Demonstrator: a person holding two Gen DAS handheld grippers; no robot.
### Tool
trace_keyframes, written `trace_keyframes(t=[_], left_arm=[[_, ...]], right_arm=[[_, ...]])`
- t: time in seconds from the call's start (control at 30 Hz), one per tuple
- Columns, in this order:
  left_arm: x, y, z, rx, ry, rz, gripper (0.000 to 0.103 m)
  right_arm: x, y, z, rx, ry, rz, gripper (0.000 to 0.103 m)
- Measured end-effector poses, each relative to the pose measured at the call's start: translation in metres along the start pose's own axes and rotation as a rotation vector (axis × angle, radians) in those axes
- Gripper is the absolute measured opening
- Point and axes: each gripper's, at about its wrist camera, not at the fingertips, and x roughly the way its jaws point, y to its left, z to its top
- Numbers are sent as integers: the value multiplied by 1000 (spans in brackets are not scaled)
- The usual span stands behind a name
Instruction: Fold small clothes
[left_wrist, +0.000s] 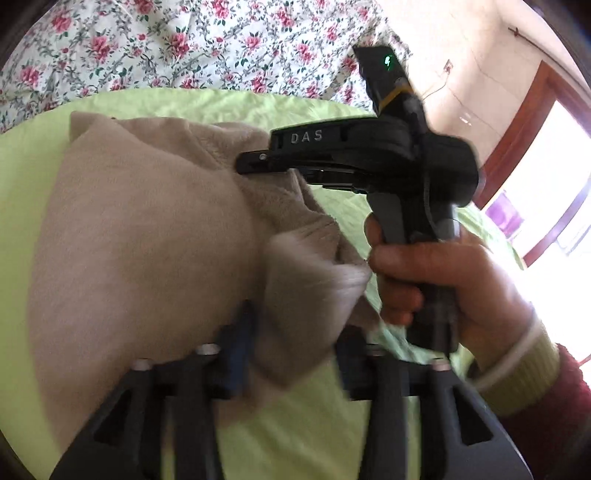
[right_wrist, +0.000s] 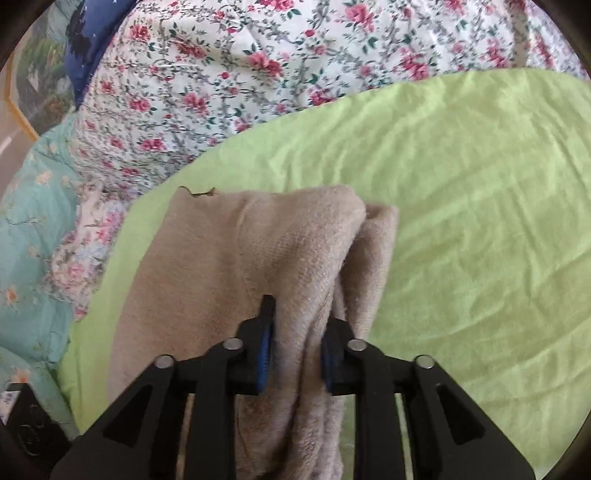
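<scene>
One beige garment (right_wrist: 258, 251) lies on the green sheet (right_wrist: 461, 192), both tools, left tool (left_wrist: 291, 354) and right tool (right_wrist: 295, 350), clamped on its folds.

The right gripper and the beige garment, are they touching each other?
Touching. The right wrist view shows the beige garment bunched between the right gripper fingers, pressed against both blue pads.

A lime-green sheet (right_wrist: 461, 192) lies under my work. Beyond it, on the far side, a rose-print floral quilt (right_wrist: 229, 74) bunches up. At the left I see a teal embroidered quilt (right_wrist: 33, 206), at the right a wood-framed window (left_wrist: 546, 147).
</scene>
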Motion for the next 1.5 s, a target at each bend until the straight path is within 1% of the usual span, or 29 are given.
trace_keyframes(t=[0.03,0.07,0.1,0.13,0.2,0.27,0.3,0.33,0.37,0.4,0.43,0.5,0.6,0.7,0.77,0.8,0.83,0.87,0.9,0.93,0.97,1.03,1.13,1.2,1.23,1.37,1.4,1.5], left_arm=[[-10,1,-3,3,-11,-2,58],[-26,3,-7,6,-30,2,60],[-42,8,-10,3,-52,11,67],[-52,13,-11,-1,-66,18,81],[-76,28,-14,-28,-113,66,90],[-89,52,-11,-75,-138,98,93],[-90,67,-7,-109,-131,110,96],[-87,77,-3,-133,-127,117,96],[-86,91,-2,-177,-117,118,96],[-81,102,1,-214,-106,103,96],[-75,117,5,-264,-91,68,96],[-60,135,17,-318,-69,14,96],[-36,154,28,-346,-33,-16,96],[-4,166,33,-369,39,-30,97],[12,174,32,-391,60,-82,96],[16,175,31,-386,51,-93,95],[18,173,32,-368,38,-93,89],[20,172,34,-355,32,-97,82],[21,169,35,-341,33,-129,64],[20,167,36,-337,34,-127,62],[17,164,35,-323,28,-115,59],[6,158,34,-303,3,-105,52],[-24,155,27,-308,-28,-107,45],[-52,151,20,-287,-64,-89,44],[-73,150,13,-273,-87,-67,44],[-136,162,-17,-264,-130,-10,44],[-149,166,-25,-263,-137,13,44],[-174,180,-48,-271,-145,73,44]], right_arm=[[-4,0,-1,3,-5,-14,37],[-12,0,-3,9,-11,-37,55],[-21,-1,-7,16,-22,-48,65],[-31,-2,-12,22,-41,-39,76],[-44,-3,-20,29,-51,-5,78],[-47,-4,-28,44,-29,28,80],[-46,-5,-32,54,-11,48,80],[-43,-6,-35,61,3,59,80],[-40,-7,-37,70,17,69,80],[-35,-9,-38,82,31,79,80],[-31,-11,-38,93,39,89,80],[-23,-15,-38,121,48,115,80],[-8,-22,-35,145,71,131,80],[5,-24,-31,156,84,152,80],[9,-24,-29,154,90,160,79],[13,-22,-28,149,99,164,77],[15,-20,-28,145,107,170,65],[20,-20,-29,155,124,196,47],[25,-19,-30,180,141,217,46],[25,-17,-31,177,138,203,43],[23,-14,-31,169,130,198,39],[13,-7,-32,179,106,210,35],[-4,16,-34,153,67,240,33],[-9,37,-39,129,64,285,33],[-10,48,-41,113,66,307,32],[4,100,-61,59,81,402,32],[11,116,-68,43,89,426,32],[30,144,-83,22,121,461,32]])
